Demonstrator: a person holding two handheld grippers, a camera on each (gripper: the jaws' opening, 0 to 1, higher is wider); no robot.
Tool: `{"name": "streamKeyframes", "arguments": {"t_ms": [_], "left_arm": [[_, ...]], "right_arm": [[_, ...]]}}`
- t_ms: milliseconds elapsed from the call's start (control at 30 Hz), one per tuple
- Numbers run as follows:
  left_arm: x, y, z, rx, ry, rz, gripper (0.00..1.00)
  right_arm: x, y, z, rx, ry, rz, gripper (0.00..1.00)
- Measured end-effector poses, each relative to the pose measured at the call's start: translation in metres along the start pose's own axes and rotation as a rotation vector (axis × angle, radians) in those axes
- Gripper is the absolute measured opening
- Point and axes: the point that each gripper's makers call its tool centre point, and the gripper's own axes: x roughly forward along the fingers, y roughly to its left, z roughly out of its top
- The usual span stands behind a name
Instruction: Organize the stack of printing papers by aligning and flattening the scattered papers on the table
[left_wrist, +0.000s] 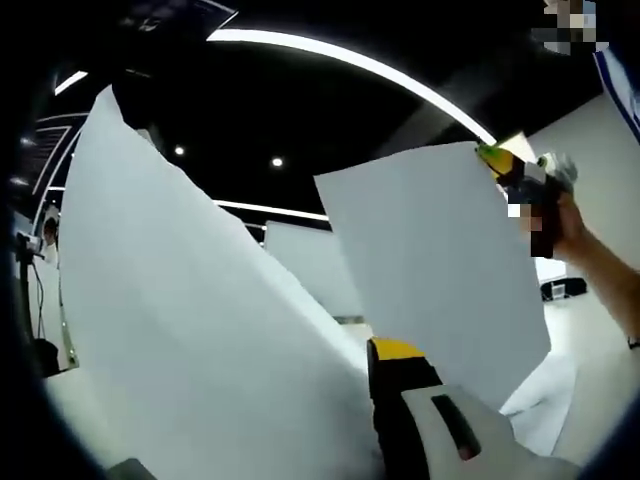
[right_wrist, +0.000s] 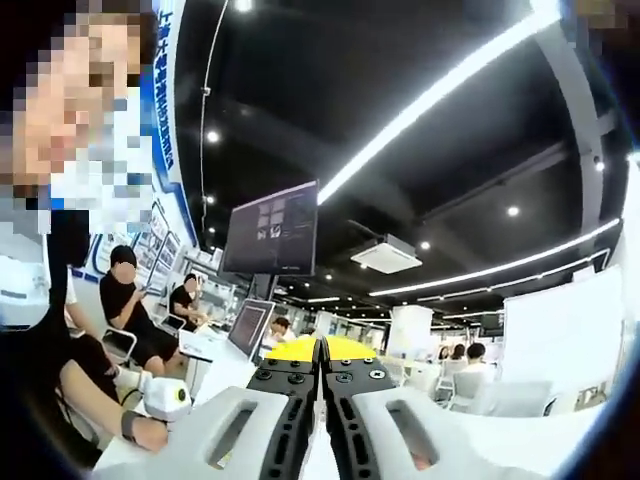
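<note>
A big white sheet of paper (left_wrist: 180, 320) stands raised in the left gripper view and hides one side of my left gripper (left_wrist: 372, 362). Its yellow-tipped jaw presses against the sheet, so it is shut on the paper. A second white sheet (left_wrist: 430, 260) hangs to the right, pinched at its top corner by my right gripper (left_wrist: 515, 172), held in a person's hand (left_wrist: 572, 222). In the right gripper view my right gripper (right_wrist: 322, 346) points upward with its jaws closed together, and a thin white paper edge (right_wrist: 320, 440) runs between them.
More white paper (left_wrist: 540, 410) lies low at the right. White partition panels (right_wrist: 565, 335) stand behind. A hanging monitor (right_wrist: 272, 228), a desk screen (right_wrist: 250, 325) and seated people (right_wrist: 125, 300) are at the left, under a dark ceiling with light strips (right_wrist: 440, 95).
</note>
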Motion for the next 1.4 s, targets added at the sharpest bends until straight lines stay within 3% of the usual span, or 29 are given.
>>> {"name": "streamKeyframes", "arguments": {"t_ms": [167,367,667,1033,1167,1400], "left_arm": [[0.0,-0.001,0.0,0.003,-0.001,-0.005,0.23],[0.0,-0.004,0.001,0.006,-0.005,-0.018,0.23],[0.0,-0.004,0.001,0.004,-0.012,-0.033,0.24],[0.002,-0.006,-0.003,-0.004,-0.01,-0.061,0.24],[0.002,-0.008,-0.002,-0.005,-0.012,-0.068,0.24],[0.001,-0.011,-0.001,-0.009,-0.015,-0.078,0.24]], "right_arm": [[0.0,-0.008,0.003,0.027,-0.011,0.005,0.0],[0.005,-0.032,-0.021,0.048,0.022,-0.043,0.0],[0.017,-0.046,-0.048,0.056,0.015,-0.046,0.0],[0.021,-0.065,-0.082,0.086,0.063,-0.136,0.0],[0.025,-0.067,-0.086,0.098,0.063,-0.162,0.0],[0.037,-0.064,-0.084,0.132,0.008,-0.179,0.0]]}}
